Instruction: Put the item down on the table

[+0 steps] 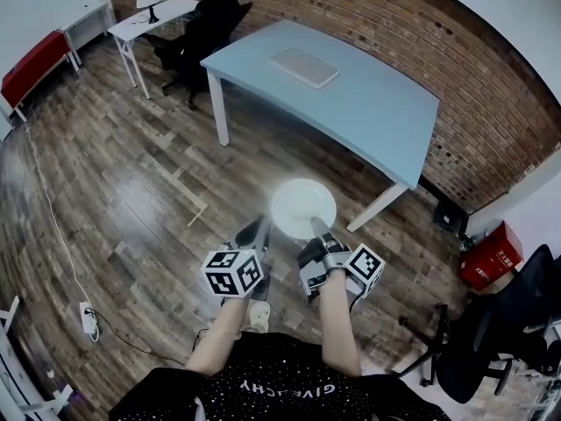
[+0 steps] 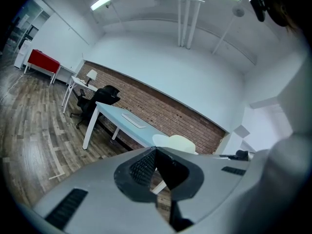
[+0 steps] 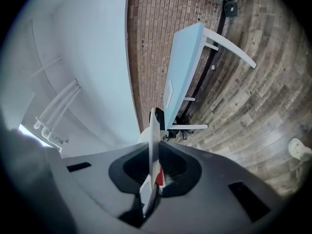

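Note:
A white round plate point(image 1: 302, 207) hangs over the wooden floor, short of the light blue table point(image 1: 368, 103). My right gripper point(image 1: 317, 229) is shut on the plate's near rim. In the right gripper view the plate point(image 3: 154, 140) shows edge-on, clamped between the pads of the right gripper point(image 3: 156, 168). My left gripper point(image 1: 261, 231) is just left of the plate, shut and empty. In the left gripper view the tips of the left gripper point(image 2: 156, 151) meet, and the plate point(image 2: 176, 142) shows beyond them to the right. A flat pale slab point(image 1: 304, 66) lies on the table.
A brick wall point(image 1: 438, 51) runs behind the table. A black office chair point(image 1: 206, 24) and a white desk with a lamp point(image 1: 151, 11) stand at the far left. A red bench point(image 1: 35, 60), a red box point(image 1: 489, 257), another black chair point(image 1: 504, 327) and a floor socket point(image 1: 86, 317) ring the room.

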Available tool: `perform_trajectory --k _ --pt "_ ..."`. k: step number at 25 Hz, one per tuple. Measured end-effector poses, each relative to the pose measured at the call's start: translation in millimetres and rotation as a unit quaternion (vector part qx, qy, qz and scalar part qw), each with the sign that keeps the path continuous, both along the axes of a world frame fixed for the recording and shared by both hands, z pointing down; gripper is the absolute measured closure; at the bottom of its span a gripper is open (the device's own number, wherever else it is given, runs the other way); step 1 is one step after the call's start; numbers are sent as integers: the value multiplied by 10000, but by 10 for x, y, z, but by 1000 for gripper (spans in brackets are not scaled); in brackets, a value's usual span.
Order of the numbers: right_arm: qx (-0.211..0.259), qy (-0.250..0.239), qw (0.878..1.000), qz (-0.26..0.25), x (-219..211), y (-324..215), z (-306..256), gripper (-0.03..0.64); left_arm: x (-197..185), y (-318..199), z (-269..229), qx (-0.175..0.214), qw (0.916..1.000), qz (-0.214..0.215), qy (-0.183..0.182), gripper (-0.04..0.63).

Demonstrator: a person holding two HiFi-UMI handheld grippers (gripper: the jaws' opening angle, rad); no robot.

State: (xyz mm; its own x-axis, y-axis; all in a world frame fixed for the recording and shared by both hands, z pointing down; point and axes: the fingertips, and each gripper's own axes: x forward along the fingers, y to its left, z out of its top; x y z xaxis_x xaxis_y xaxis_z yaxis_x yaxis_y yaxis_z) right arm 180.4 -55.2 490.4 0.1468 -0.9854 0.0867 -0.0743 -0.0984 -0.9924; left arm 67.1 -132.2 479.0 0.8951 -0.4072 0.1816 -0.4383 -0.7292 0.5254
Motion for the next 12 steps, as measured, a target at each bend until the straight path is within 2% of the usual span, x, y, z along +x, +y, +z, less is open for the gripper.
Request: perform_trajectory --k 5,12 --pt "15 -125 9999 83 231 -291 97 586 177 -251 34 13 9999 57 -94 584" --pt "14 -212 9996 196 544 -594 137 586 233 -610 133 -78 9995 -207 -215 584"
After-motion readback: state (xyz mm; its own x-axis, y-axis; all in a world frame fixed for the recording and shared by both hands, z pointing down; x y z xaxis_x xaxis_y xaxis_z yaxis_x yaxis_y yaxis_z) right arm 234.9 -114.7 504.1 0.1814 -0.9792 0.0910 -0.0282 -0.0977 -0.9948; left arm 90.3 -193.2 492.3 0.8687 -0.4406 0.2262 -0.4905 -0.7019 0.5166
